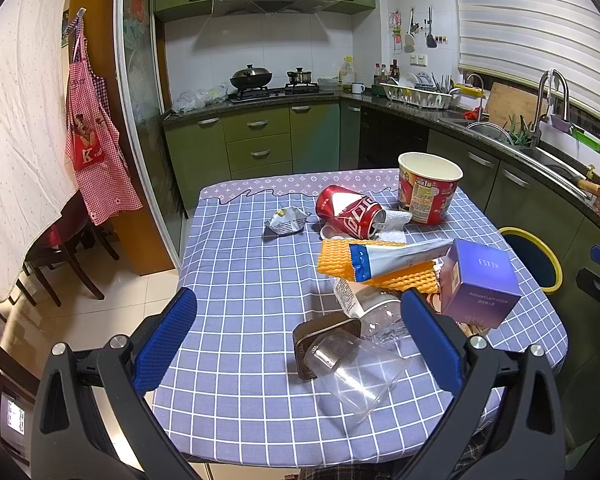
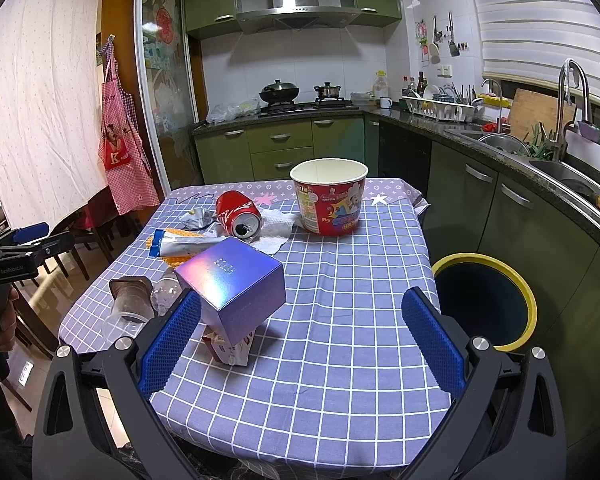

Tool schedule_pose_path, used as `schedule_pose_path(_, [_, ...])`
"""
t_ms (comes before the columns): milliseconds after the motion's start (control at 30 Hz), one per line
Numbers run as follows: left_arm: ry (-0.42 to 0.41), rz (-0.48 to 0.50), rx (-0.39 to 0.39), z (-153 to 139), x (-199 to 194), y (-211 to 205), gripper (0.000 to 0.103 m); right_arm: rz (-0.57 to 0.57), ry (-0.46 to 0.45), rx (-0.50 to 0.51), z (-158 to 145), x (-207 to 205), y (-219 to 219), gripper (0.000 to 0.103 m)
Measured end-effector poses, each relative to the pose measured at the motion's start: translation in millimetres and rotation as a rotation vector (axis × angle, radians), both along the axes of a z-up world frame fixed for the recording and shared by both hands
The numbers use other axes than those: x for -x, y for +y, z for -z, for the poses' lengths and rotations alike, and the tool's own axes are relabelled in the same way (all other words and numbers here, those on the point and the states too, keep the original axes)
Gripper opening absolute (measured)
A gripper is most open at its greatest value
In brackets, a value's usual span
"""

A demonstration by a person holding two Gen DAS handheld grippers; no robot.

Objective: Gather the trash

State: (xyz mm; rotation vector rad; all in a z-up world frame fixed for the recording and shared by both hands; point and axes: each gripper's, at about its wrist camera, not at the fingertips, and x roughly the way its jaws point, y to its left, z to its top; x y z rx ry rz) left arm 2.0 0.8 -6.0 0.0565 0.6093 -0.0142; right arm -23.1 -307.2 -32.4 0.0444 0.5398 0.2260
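Trash lies on a blue checked tablecloth (image 1: 240,280): a clear plastic cup (image 1: 356,376) on its side, a brown tray (image 1: 324,332), a clear bottle (image 1: 376,316), orange foam netting (image 1: 380,268), a blue-and-silver wrapper (image 1: 396,258), a purple box (image 1: 480,284), a crushed red can (image 1: 350,212), a crumpled wrapper (image 1: 286,222) and a red noodle bucket (image 1: 428,188). My left gripper (image 1: 300,344) is open above the near edge, the cup between its fingers but untouched. My right gripper (image 2: 302,336) is open; the purple box (image 2: 236,284) sits just by its left finger. A dark bin with a yellow rim (image 2: 484,300) stands right of the table.
A white tissue (image 2: 274,228) lies under the can (image 2: 238,212). A small red carton (image 2: 230,346) sits under the purple box. Green cabinets, a stove and a sink counter (image 2: 540,168) ring the room. Chairs (image 1: 60,264) and a red apron (image 1: 96,152) are at the left.
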Motion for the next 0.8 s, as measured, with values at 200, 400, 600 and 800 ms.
schedule_pose_path(200, [0.010, 0.006, -0.009, 2.0, -9.1, -0.2, 0.097, -0.009, 0.012, 0.009, 1.2, -6.3, 0.5, 0.099])
schedule_pose_path(400, [0.033, 0.026, 0.012, -5.1, -55.4, 8.6, 0.097, -0.054, 0.065, 0.023, -27.9, -55.4, -10.9, 0.099])
schedule_pose_path(600, [0.030, -0.018, 0.011, -6.0, -126.8, 27.4, 0.097, -0.037, 0.249, -0.019, -55.0, -155.8, -37.6, 0.099])
schedule_pose_path(800, [0.059, -0.021, 0.009, 7.5, -192.8, 34.2, 0.097, -0.004, 0.471, -0.060, -43.6, -270.0, -52.3, 0.095])
